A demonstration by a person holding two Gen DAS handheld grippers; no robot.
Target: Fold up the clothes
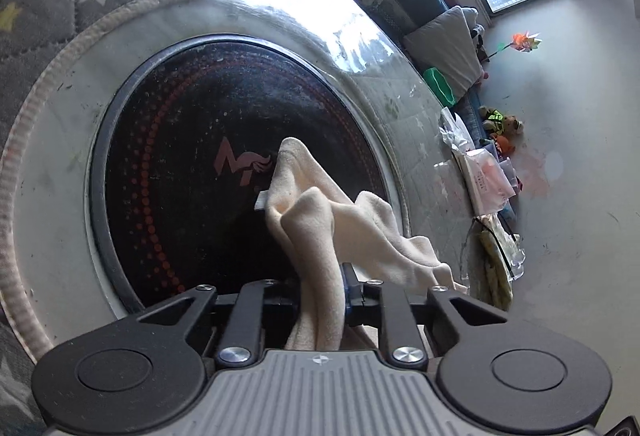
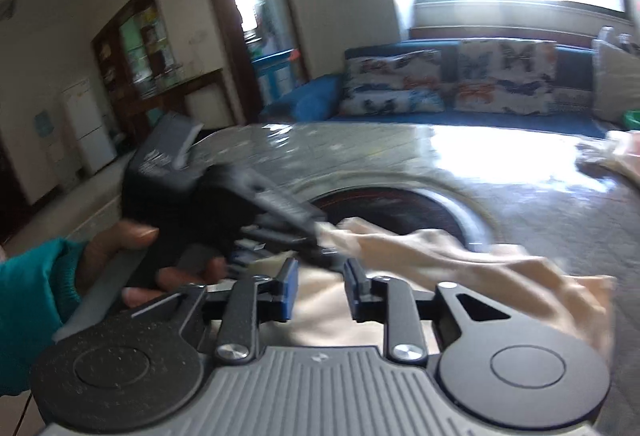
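Observation:
A cream fleece garment [image 1: 320,236] hangs bunched from my left gripper [image 1: 322,292], which is shut on it above a round table with a black glass centre [image 1: 180,176]. In the right wrist view the same garment [image 2: 460,256] stretches from the left gripper [image 2: 320,232], held by a hand in a teal sleeve, down under my right gripper [image 2: 320,288]. The right gripper's jaws stand apart with cloth showing between them, not pinched. The view is motion-blurred.
The table's pale rim [image 1: 60,176] has a glossy plastic cover. A blue sofa with butterfly cushions [image 2: 452,84] stands behind the table. Packets and plastic bags [image 1: 484,180] lie at the table's far edge, soft toys [image 1: 500,124] beyond. A doorway [image 2: 260,20] is at the left.

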